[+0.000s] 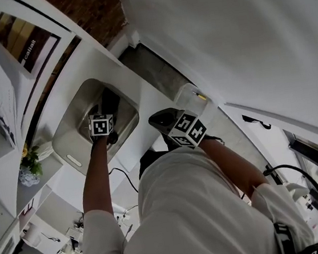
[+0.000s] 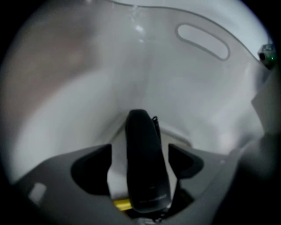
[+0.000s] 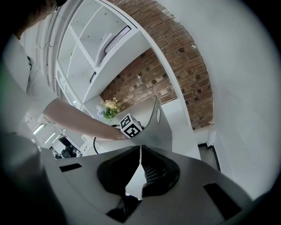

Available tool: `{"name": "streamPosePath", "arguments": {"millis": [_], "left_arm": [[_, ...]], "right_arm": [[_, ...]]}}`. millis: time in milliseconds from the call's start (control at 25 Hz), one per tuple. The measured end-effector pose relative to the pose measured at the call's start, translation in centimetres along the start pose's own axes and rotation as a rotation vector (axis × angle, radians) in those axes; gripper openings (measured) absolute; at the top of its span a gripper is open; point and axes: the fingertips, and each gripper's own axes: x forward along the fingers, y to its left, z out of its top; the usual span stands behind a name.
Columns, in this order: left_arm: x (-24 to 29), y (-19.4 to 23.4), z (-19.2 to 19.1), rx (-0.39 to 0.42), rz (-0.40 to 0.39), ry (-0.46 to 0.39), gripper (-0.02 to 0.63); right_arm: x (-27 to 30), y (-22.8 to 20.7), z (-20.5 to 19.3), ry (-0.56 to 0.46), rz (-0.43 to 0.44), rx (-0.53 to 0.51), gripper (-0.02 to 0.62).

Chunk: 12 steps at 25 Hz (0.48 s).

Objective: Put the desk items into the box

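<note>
Head cam steep over box (image 1: 68, 137); L claw (image 2: 140, 151) cam inside it; R claw (image 3: 140, 149) cam facing its wall.

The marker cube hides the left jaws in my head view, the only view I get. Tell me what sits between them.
Observer: A black elongated object is between the jaws of the left gripper, inside the box.
Operator: Say whether it is gripped.
Observer: No. The jaws stand apart, with a pale gap on each side of it.
Operator: Now report the other one.
Observer: The right gripper is shut, with nothing between its jaws.
</note>
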Motion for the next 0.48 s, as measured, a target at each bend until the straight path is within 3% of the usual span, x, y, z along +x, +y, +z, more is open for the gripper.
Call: {"name": "streamPosePath", "arguments": {"millis": [200,480], "left_arm": [[-4.2,0.7,2.2,-0.040,0.044,-0.091,0.387],[-9.9,-0.2,4.4,-0.018,0.055,-0.188,0.376]], "right_arm": [[-0.3,0.4,0.7,0.003,0.028,-0.034,0.011],[-0.4,1.3,1.3,0.003,0.057,-0.076,0.011]]}}
